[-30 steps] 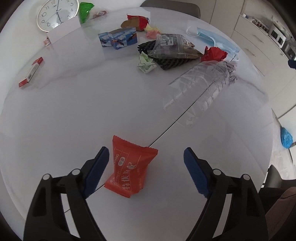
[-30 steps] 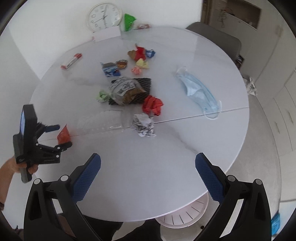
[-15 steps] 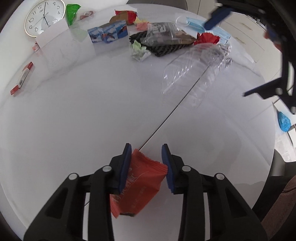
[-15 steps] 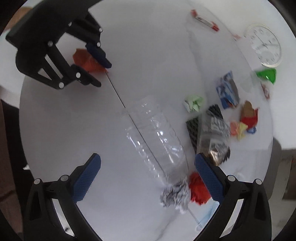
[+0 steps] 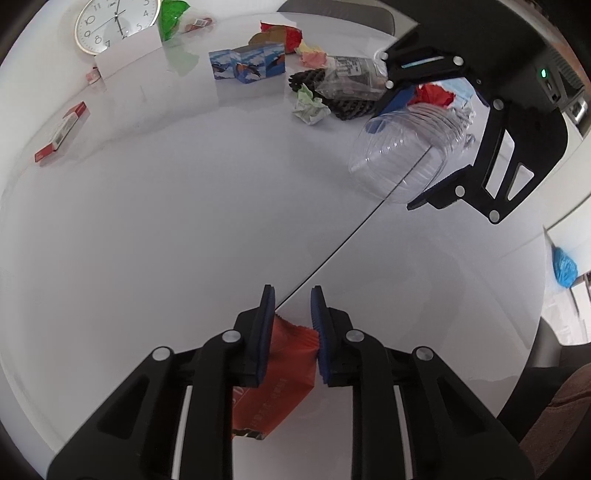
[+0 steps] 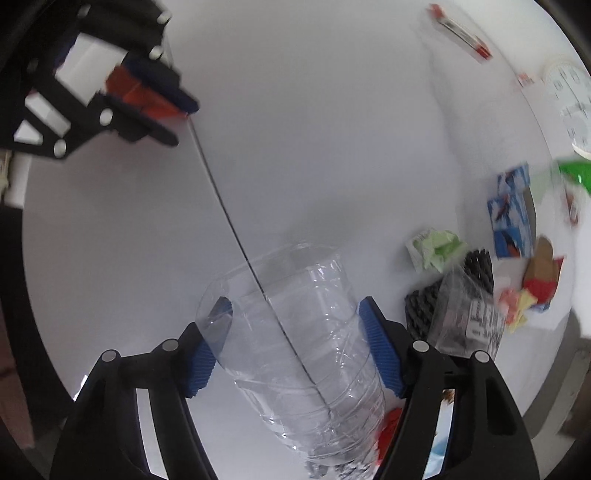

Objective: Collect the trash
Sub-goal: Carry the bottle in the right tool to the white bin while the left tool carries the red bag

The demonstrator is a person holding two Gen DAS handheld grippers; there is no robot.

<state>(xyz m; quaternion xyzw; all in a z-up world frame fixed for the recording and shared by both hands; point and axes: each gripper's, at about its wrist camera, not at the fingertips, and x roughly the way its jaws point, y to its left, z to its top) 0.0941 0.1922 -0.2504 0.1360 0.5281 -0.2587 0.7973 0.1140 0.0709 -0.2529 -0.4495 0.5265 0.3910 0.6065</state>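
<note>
Item one: orange snack wrapper (image 5: pixel 284 373), pinched between the pads of your left gripper (image 5: pixel 291 325) at the near edge of the white table (image 5: pixel 147 221); the jaws are clenched on its crimped end, likely so the flat packet hangs free for carrying off. Item two: clear plastic bottle (image 6: pixel 299 343), lying on its side across the table seam; your right gripper (image 6: pixel 295 339) straddles its body with jaws spread, pads beside the walls, whether touching cannot be told. Uncollected, far right: green paper wad (image 5: pixel 310 107), black mesh sleeve (image 5: pixel 347 107), clear bag (image 5: pixel 351 77), blue carton (image 5: pixel 247 64), red wrapper (image 5: pixel 432 96). Far left: wall clock (image 5: pixel 114 22), red-white box (image 5: pixel 61 131).
</note>
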